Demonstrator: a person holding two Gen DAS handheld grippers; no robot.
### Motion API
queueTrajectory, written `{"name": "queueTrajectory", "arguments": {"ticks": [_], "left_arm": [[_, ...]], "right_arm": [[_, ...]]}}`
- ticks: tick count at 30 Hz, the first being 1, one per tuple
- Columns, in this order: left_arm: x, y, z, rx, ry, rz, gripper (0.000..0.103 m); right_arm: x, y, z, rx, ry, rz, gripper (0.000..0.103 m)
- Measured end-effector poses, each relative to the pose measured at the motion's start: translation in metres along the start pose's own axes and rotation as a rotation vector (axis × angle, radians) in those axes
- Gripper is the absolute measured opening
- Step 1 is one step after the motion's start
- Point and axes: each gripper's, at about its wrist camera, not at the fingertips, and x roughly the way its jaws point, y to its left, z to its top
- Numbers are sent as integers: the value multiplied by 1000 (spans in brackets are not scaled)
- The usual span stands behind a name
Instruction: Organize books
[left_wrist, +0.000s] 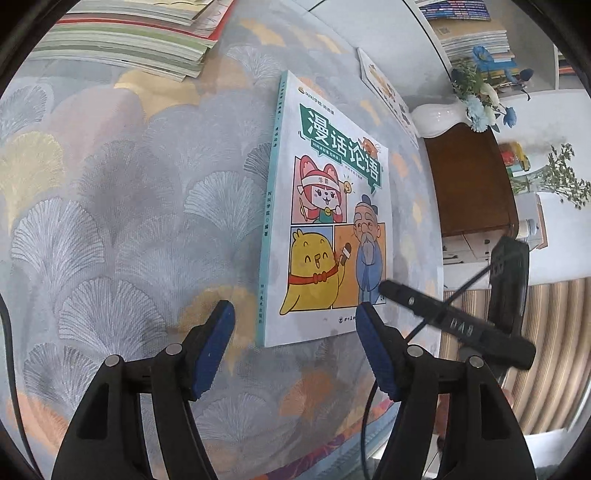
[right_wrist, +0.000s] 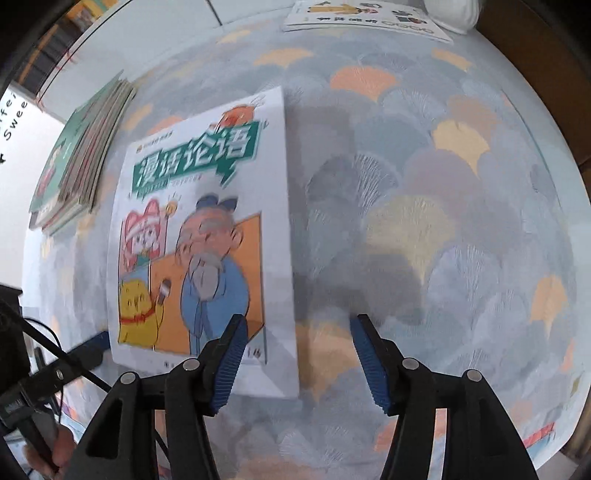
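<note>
A white comic book with a green title banner, a yellow chick and an old man on its cover lies flat on the patterned tablecloth. My left gripper is open and empty, its fingers at the book's near edge. My right gripper is open and empty over the same book's near right corner; its tip also shows in the left wrist view. A stack of books lies at the far left, and also shows in the right wrist view.
Another thin book lies at the far table edge, also in the right wrist view. A white vase with blue flowers stands on a brown cabinet beyond the table. Shelves with books are behind.
</note>
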Motion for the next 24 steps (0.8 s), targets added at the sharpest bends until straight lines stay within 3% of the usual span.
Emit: {"name": "queueTrajectory", "arguments": {"ticks": [4,6,8,10,11,12,14,16,19,24], "left_arm": [[0,-3,-4,16,-2,9,74],[0,-5,-4,24,-1,23,73],[-1,-9,0,32,0,36,69],[-6,-15,7,69,-17,31,56],[-8,-20,13,99,-27,24,44],[-9,-24,18,117,-35,39,40],[-7,-29,27,132,-42,80,37],[-4,-27,30,121,-25,66,37],[5,-26,24,138,14,90,37],[10,-31,13,155,7,99,37]], "right_arm": [[1,10,-19,-1,-29,-27,77],[2,15,-26,-25,-38,-42,83],[1,19,-31,-40,-47,-52,83],[-5,16,-32,-10,-58,-10,66],[-10,15,-30,6,-80,13,63],[-15,14,-26,21,-105,30,61],[-30,11,-21,58,-209,43,57],[-35,16,-17,43,-260,31,50],[-18,27,-12,18,-229,-4,32],[-10,23,-25,54,-254,-9,31]]}}
